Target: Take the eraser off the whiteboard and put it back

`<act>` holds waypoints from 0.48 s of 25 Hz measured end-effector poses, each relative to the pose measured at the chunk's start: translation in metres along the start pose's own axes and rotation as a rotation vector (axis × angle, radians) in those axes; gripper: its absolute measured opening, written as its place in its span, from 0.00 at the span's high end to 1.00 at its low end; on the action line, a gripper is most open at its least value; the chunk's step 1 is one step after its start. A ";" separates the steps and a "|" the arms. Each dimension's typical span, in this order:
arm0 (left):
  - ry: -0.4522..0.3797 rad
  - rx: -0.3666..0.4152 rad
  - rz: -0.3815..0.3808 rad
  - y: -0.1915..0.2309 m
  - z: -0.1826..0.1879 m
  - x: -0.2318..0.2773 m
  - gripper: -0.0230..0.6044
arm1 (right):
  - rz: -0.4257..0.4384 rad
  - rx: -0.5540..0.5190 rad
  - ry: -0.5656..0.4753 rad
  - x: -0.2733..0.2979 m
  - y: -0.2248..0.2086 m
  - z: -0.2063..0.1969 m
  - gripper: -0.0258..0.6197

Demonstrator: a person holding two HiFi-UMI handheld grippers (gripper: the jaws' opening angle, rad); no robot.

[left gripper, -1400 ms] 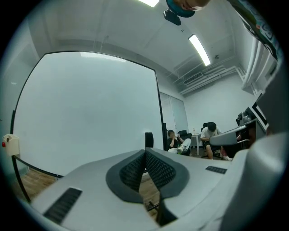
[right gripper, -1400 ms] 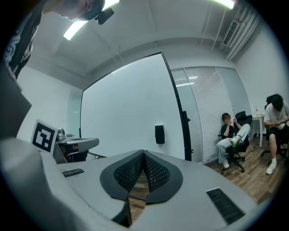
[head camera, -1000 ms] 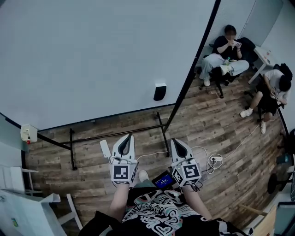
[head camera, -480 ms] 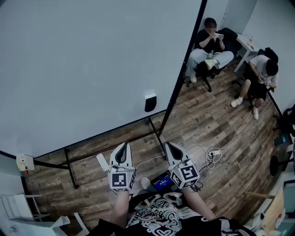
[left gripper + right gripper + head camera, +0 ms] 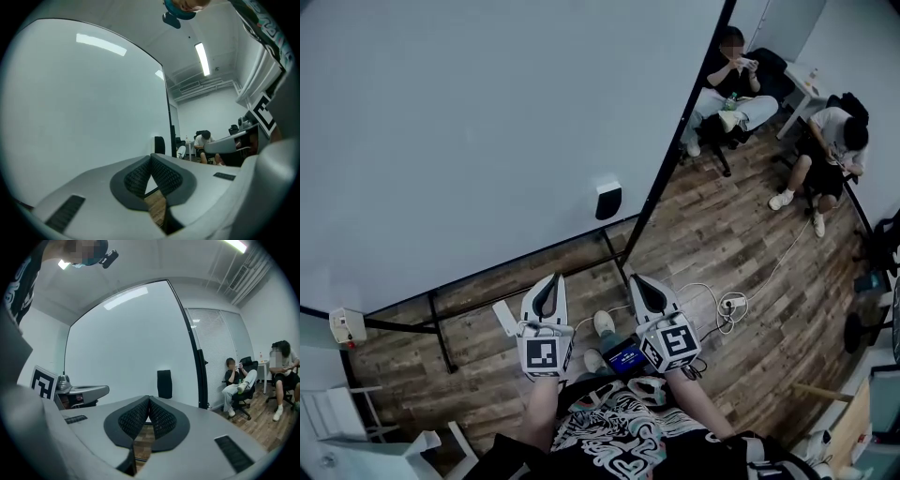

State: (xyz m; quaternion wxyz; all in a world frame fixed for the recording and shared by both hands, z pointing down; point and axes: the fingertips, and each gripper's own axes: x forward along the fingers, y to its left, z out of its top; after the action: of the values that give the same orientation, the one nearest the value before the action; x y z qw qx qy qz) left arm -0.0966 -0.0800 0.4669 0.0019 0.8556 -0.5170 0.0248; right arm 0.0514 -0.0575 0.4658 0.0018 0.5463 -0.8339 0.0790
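A black eraser (image 5: pixel 607 201) clings to the large whiteboard (image 5: pixel 469 131) near its lower right corner. The same eraser (image 5: pixel 164 384) shows upright on the board straight ahead in the right gripper view, and small and dark (image 5: pixel 160 145) in the left gripper view. My left gripper (image 5: pixel 548 286) and right gripper (image 5: pixel 637 282) are held side by side below the board, both pointing at it and well short of the eraser. Both are shut, tips touching, with nothing between them (image 5: pixel 151 157) (image 5: pixel 149 399).
The board stands on a black frame with floor rails (image 5: pixel 441 328). Cables and a power strip (image 5: pixel 733 306) lie on the wood floor to the right. Two people sit on chairs (image 5: pixel 727 89) (image 5: pixel 825 150) at the far right. A white shelf (image 5: pixel 337 422) is at lower left.
The grippers and the view have drifted a little along the board; the eraser now sits slightly left of and lower than a second ago. Both grippers stay shut.
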 end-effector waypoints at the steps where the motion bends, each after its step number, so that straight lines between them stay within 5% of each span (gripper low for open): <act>1: -0.004 0.004 -0.001 -0.001 0.002 0.002 0.92 | -0.001 0.000 0.000 0.002 -0.004 0.002 0.92; 12: 0.055 0.042 0.011 0.017 -0.003 0.025 0.92 | 0.025 0.004 0.011 0.047 -0.008 -0.002 0.92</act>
State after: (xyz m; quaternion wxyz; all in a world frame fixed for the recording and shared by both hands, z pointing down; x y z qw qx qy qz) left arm -0.0999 -0.1095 0.4705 -0.0018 0.8517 -0.5208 0.0591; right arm 0.0397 -0.1032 0.4728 0.0042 0.5353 -0.8405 0.0837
